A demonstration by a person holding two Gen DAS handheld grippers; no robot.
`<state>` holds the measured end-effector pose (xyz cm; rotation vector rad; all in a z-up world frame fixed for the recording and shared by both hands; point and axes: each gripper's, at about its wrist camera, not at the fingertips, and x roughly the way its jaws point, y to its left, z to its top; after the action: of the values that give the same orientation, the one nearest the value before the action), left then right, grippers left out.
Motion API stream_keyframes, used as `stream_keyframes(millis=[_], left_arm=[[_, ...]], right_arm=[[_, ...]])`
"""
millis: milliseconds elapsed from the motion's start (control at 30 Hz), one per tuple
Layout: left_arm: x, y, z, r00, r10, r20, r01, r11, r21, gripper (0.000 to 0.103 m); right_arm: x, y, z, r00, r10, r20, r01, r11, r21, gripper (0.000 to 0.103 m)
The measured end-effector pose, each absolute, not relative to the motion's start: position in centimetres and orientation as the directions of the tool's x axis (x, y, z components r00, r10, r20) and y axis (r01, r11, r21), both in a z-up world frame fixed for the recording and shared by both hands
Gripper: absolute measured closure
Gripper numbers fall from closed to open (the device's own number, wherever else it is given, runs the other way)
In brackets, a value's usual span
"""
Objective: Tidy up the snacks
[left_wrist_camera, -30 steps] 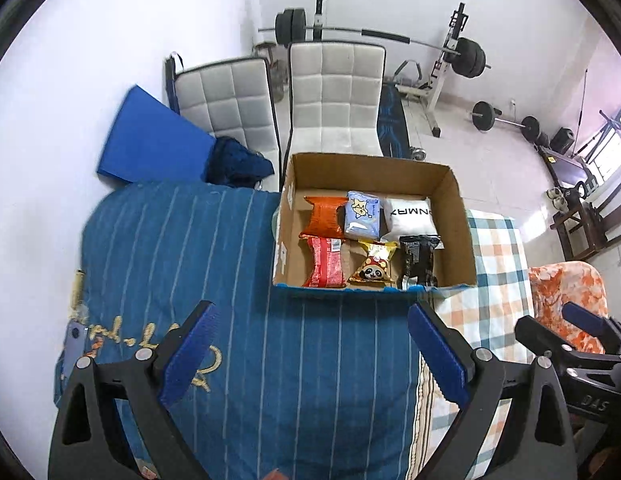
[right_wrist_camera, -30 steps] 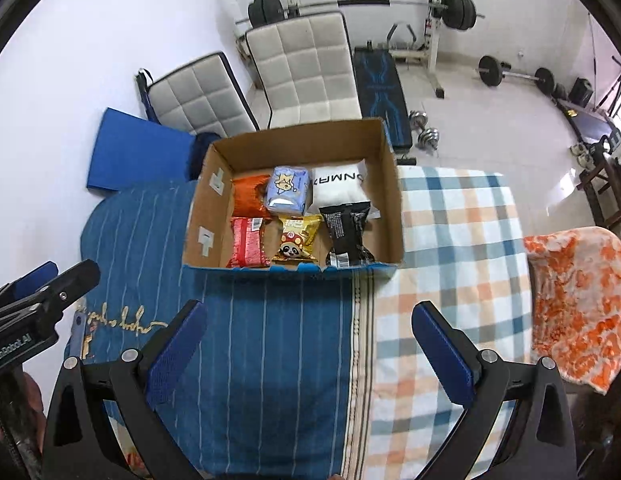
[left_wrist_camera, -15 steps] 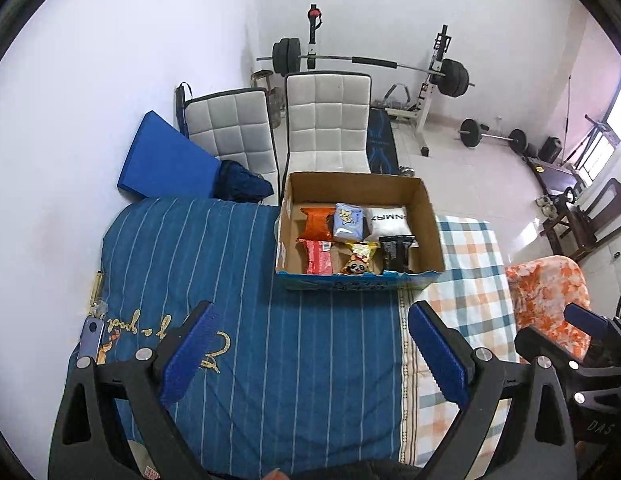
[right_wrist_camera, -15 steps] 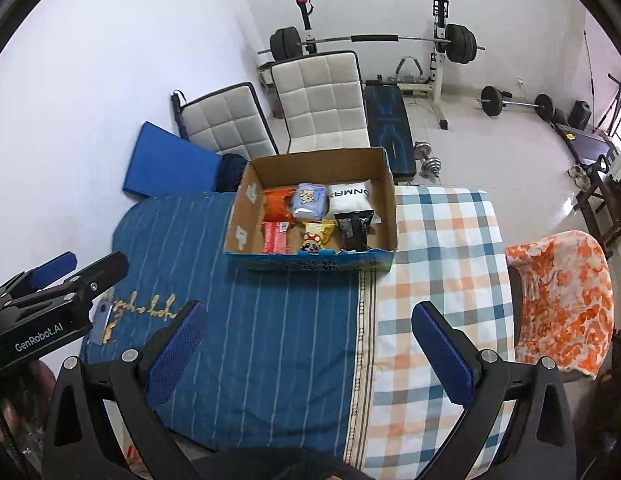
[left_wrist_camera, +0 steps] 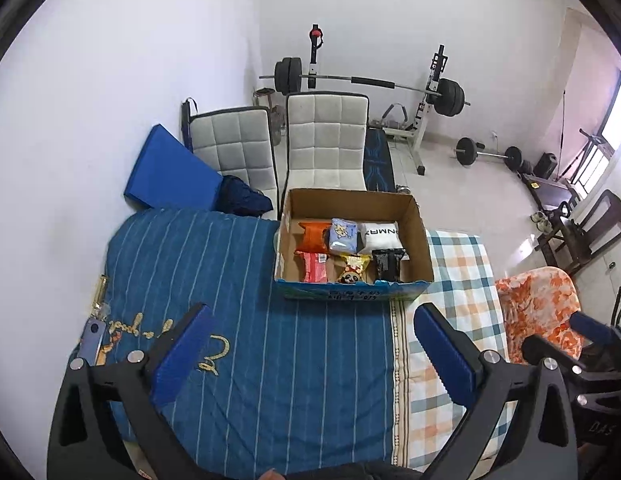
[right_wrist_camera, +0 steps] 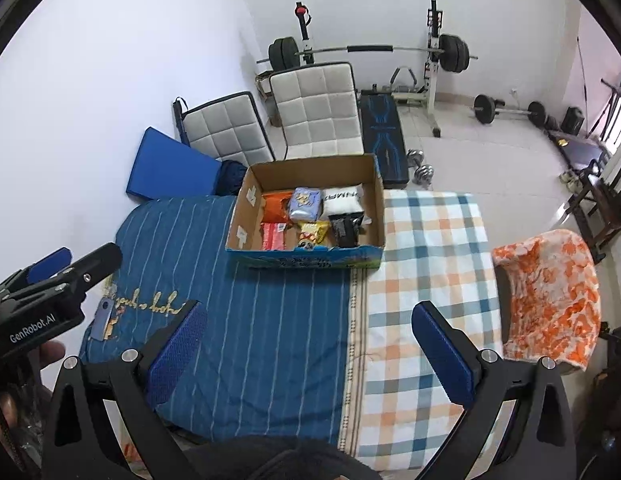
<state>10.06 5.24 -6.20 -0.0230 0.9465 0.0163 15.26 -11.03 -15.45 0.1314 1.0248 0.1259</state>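
Note:
A cardboard box (left_wrist_camera: 420, 236) (right_wrist_camera: 240, 216) stands at the far edge of the cloth-covered table. It holds several snack packs in two rows: an orange pack (left_wrist_camera: 311, 236), a light blue pack (left_wrist_camera: 342, 234), a white pack (left_wrist_camera: 379, 235), a red pack (left_wrist_camera: 315, 267), a yellow pack (left_wrist_camera: 352, 268) and a black pack (left_wrist_camera: 386, 265). My left gripper (left_wrist_camera: 310, 330) is open and empty, well back from the box over the blue cloth. My right gripper (right_wrist_camera: 310, 330) is also open and empty, near the table's front edge.
A blue striped cloth (left_wrist_camera: 214, 272) and a checked cloth (right_wrist_camera: 430, 248) cover the table. A small blue-grey object (left_wrist_camera: 90, 338) lies at the left edge. Two white padded chairs (left_wrist_camera: 326, 136), a blue mat (left_wrist_camera: 166, 176), a weight bench and an orange-draped chair (right_wrist_camera: 550, 292) surround it.
Both grippers have pulled back and up from the box, so the box looks smaller and more of the room shows. Both stay open and empty.

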Motion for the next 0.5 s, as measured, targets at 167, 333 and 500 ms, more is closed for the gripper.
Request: stream_keyframes(millis=[167, 333, 500], left_arm=[[9.7, 4.9, -5.3, 0.611, 0.037, -0.79, -0.032, 0.999, 0.022, 0.0], [10.1, 5.0, -4.7, 0.636, 0.047, -0.771, -0.046, 0.999, 0.023, 0.0], [10.6, 4.8, -4.3, 0.651, 0.053, -0.757, -0.042, 0.999, 0.034, 0.0]], right_arm=[[15.3, -11.4, -14.6, 0.55, 0.112, -0.827, -0.017, 0.992, 0.123, 0.0], [16.3, -12.0, -14.1, 0.584, 0.066, -0.809, 0.02, 0.995, 0.096, 0.0], [17.5, -12.4, -13.6, 0.608, 0.043, -0.793, 0.041, 0.996, 0.085, 0.0]])
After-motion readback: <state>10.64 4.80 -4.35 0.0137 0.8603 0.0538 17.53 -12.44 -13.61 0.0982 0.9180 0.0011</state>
